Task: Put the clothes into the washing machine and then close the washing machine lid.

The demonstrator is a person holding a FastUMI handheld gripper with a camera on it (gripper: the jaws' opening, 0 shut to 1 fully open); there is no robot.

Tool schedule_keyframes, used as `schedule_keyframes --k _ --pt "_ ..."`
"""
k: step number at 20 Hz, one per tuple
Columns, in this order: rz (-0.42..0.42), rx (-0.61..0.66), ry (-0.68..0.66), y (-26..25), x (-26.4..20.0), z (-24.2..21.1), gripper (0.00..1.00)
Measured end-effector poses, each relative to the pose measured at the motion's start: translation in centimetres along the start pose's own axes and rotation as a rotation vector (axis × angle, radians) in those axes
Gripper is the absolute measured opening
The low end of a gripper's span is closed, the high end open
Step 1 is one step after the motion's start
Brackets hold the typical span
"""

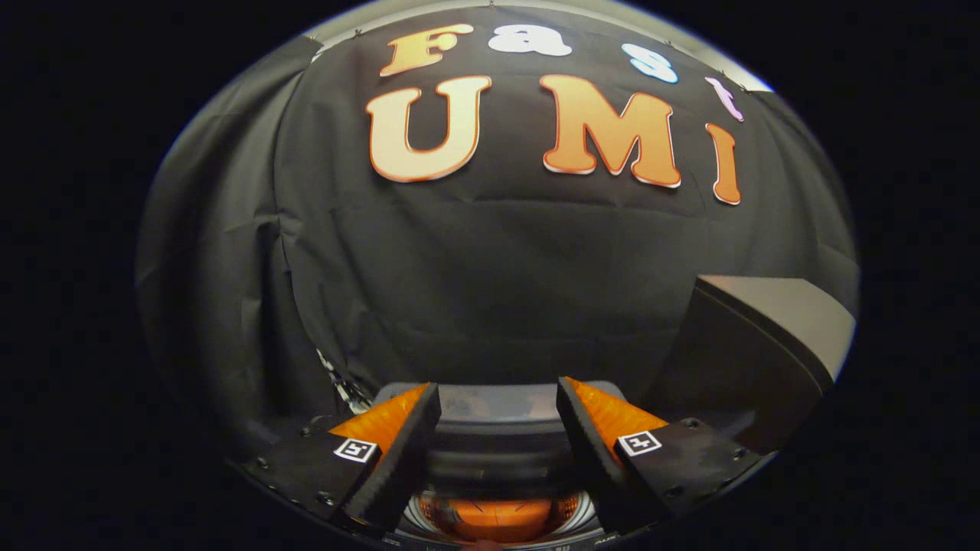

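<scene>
Two claw fingers spread empty above the upward-opening washing machine.

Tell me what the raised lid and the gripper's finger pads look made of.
The lid looks like smooth grey plastic with a satin sheen, judging by its even highlight. The open gripper has finger pads that look like matte black rubber or foam, finely ridged.

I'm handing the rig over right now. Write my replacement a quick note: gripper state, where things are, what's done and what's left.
Hand-held gripper: open, nothing between the fingers, held above the washing machine.
Orange clothes lie in the drum, seen low between the fingers.
Lid stands raised just beyond the right finger, still open.
Done: clothes appear loaded.
Left: check that no clothes remain outside, then push the lid down shut.
</scene>
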State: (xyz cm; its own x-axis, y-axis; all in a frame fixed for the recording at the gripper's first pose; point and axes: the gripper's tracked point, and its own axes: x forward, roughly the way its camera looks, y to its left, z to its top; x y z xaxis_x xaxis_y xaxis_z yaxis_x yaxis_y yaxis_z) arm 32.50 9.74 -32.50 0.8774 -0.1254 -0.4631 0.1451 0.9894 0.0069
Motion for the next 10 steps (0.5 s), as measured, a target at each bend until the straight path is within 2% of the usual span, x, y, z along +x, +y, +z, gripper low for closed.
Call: schedule_keyframes --k 2,3,7,10 --pt "-0.037 -0.099 0.064 0.2 -0.1 -3.6 0.98" --pt "-0.023 -0.109 0.072 1.0 0.3 -5.0 0.98" --pt "0.035 -0.049 0.128 3.8 0.3 -9.2 0.98" --pt "0.048 -0.053 0.141 4.9 0.0 -9.8 0.98"
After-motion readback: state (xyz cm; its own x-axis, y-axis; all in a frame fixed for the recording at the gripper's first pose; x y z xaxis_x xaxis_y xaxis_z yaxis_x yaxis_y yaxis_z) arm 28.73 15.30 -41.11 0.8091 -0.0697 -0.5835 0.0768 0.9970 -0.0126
